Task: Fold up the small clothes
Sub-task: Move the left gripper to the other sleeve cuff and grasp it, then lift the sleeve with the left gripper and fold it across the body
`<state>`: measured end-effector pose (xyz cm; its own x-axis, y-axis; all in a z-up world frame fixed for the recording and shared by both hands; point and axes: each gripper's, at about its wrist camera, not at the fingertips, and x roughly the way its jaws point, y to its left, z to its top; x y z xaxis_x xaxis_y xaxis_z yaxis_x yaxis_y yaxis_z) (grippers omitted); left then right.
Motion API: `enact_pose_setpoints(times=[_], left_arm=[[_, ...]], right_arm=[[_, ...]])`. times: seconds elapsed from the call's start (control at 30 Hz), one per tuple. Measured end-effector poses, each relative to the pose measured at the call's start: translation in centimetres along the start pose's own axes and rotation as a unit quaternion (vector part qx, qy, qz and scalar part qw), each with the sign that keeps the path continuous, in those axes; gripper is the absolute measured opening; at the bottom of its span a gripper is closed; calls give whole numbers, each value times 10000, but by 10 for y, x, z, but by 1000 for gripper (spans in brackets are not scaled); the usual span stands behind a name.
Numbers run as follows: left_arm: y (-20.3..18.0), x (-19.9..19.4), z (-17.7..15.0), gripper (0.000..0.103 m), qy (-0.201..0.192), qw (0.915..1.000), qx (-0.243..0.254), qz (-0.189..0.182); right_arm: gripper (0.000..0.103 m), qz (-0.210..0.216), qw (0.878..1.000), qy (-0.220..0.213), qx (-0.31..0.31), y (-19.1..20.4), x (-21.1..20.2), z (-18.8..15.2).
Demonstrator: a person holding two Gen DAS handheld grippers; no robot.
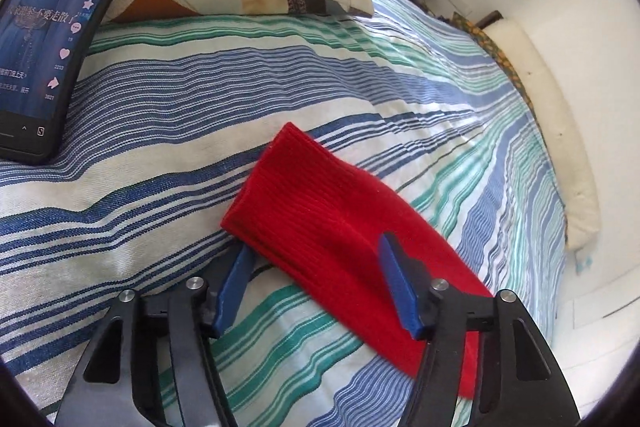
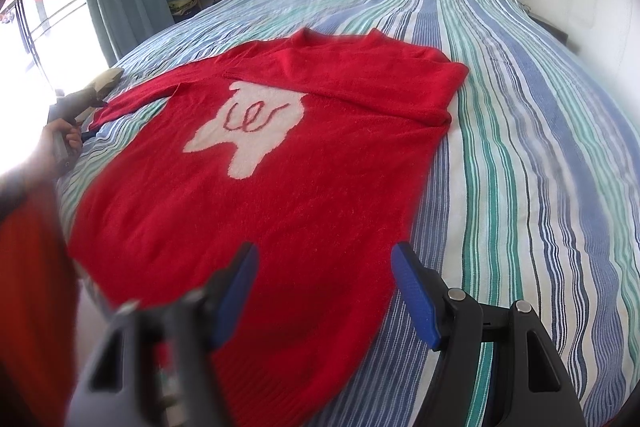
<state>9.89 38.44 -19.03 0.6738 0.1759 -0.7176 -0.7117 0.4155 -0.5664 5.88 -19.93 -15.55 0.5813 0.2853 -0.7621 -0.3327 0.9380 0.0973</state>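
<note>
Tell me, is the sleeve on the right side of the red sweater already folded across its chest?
Yes: in the right wrist view that sleeve lies across the upper chest of the sweater, above the white patch.

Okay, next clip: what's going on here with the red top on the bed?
A person with a gripper in each hand is folding a red sweater spread on a striped bedspread. One sleeve is already folded across the chest. The left gripper sits at the other sleeve's cuff, fingers astride the cuff without a clear pinch. The right gripper hovers open above the hem.
</note>
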Motion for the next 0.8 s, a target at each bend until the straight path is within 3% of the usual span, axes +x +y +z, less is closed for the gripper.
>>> enact_pose_setpoints(times=[0.07,0.13,0.2,0.27,0.33,0.4,0.5,0.63,0.77,0.8], left_arm=[[1,3,5,43,33,10000,-33,1],[4,9,13,11,247,9995,-180,-117],[0,9,21,8,423,9987,-229,-185],[-20,-4,26,6,334,9991,83,-231],[-60,-23,26,6,216,9967,642,-445],[-115,-44,19,6,187,9872,1367,-805],[-212,-82,-12,6,317,9554,2442,-1629],[-331,-129,-90,6,679,8862,3712,-2687],[-397,-141,-189,9,1285,8246,4446,-3253],[-404,-137,-214,17,1465,8134,4591,-3257]], right_arm=[[68,10,10000,6,9,0,0,0],[68,18,10000,11,11,0,0,0],[68,25,10000,7,14,0,0,-1],[68,31,10000,-11,17,-1,0,0],[68,54,10000,-40,33,-1,-1,0],[68,94,9999,-67,59,-2,-1,0],[68,172,9998,-74,94,-3,0,1],[68,239,9996,-112,88,-2,0,3],[68,215,9995,-209,87,-4,-5,3],[68,201,9995,-231,89,-4,-6,3]])
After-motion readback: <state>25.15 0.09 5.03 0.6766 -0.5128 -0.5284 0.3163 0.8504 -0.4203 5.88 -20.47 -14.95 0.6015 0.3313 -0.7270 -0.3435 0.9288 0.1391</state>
